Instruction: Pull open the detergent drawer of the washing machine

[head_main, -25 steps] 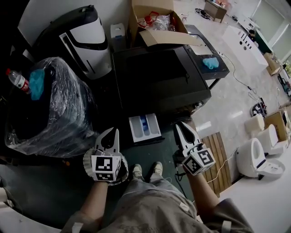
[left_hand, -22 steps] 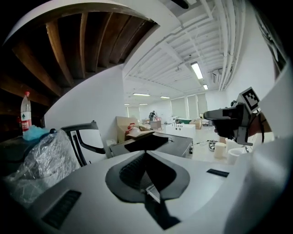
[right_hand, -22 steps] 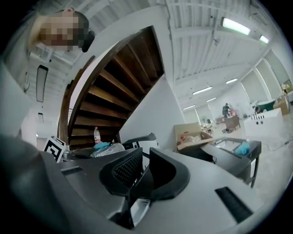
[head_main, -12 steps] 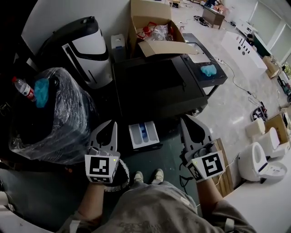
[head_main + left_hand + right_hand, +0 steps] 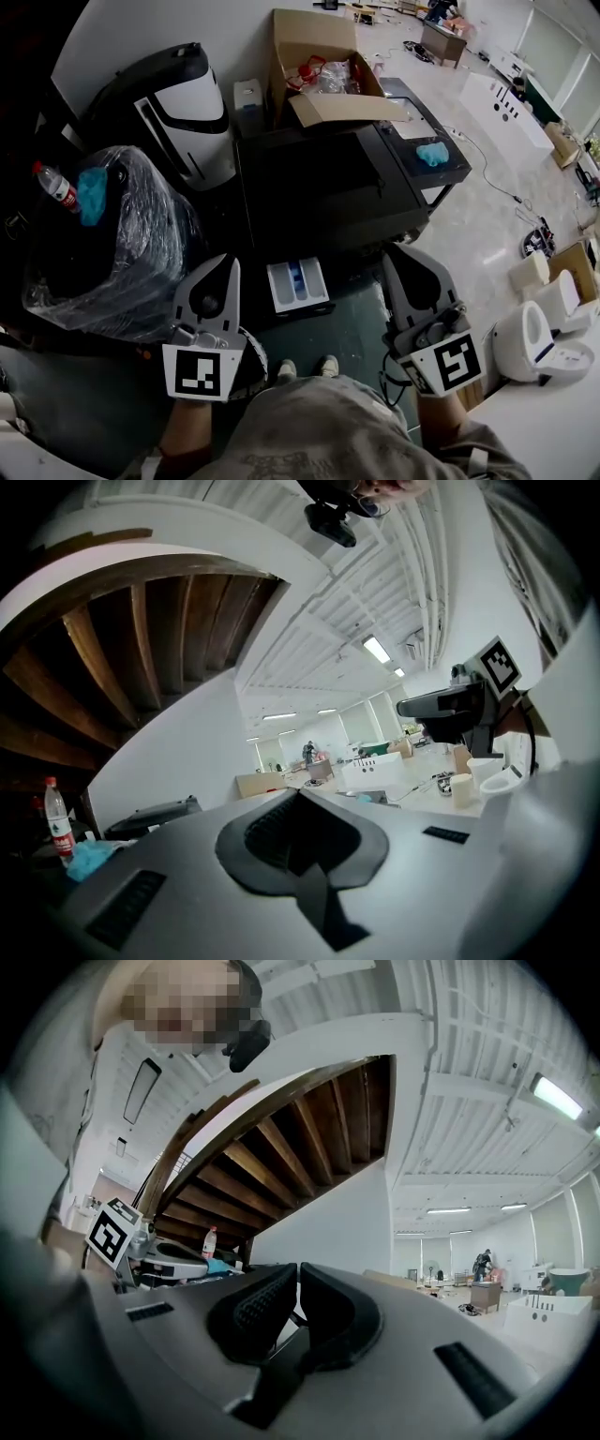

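The black washing machine (image 5: 328, 183) stands in the middle of the head view. Its white detergent drawer (image 5: 298, 284), with blue inside, sticks out open from the front. My left gripper (image 5: 228, 260) hangs to the left of the drawer and well above it, held level. Its jaws are shut with nothing in them (image 5: 298, 794). My right gripper (image 5: 392, 249) hovers to the right of the drawer, also apart from it. The right gripper's dark pads (image 5: 298, 1274) stand together with only a hairline slit and hold nothing.
A plastic-wrapped black machine (image 5: 112, 244) at the left carries a bottle (image 5: 58, 187) and a blue cloth (image 5: 92, 183). A black-and-white appliance (image 5: 178, 103) and an open cardboard box (image 5: 319, 52) stand behind. White toilets (image 5: 539, 337) sit at the right. The person's shoes (image 5: 305, 367) are below the drawer.
Both grippers have risen toward the camera, away from the drawer, and the right one has rolled. The drawer stays pulled out.
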`<state>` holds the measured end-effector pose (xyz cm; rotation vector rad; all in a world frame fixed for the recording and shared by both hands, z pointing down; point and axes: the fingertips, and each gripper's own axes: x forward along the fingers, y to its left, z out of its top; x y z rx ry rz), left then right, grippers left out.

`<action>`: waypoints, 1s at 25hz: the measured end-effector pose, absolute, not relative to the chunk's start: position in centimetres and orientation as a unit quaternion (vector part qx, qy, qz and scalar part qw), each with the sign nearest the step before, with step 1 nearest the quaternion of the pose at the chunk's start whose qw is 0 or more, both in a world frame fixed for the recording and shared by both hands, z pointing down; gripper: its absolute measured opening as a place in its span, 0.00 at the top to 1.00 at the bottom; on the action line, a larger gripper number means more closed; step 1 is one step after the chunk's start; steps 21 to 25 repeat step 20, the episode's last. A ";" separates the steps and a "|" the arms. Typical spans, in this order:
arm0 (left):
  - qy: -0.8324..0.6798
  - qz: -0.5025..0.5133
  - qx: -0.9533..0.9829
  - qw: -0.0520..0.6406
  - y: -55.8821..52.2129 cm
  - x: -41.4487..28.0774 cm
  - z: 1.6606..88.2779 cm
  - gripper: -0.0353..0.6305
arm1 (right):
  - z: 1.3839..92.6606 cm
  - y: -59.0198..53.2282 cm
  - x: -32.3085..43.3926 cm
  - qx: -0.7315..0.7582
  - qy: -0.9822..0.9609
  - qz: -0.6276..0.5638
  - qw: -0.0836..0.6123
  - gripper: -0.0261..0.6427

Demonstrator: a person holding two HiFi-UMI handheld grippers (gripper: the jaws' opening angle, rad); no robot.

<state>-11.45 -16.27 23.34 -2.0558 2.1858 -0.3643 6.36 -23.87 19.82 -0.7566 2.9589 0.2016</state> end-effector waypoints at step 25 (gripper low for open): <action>0.713 -0.135 -0.685 0.057 -16.8 -10.4 24.6 0.92 | 21.0 -24.2 6.1 -0.240 0.969 0.055 0.029 0.90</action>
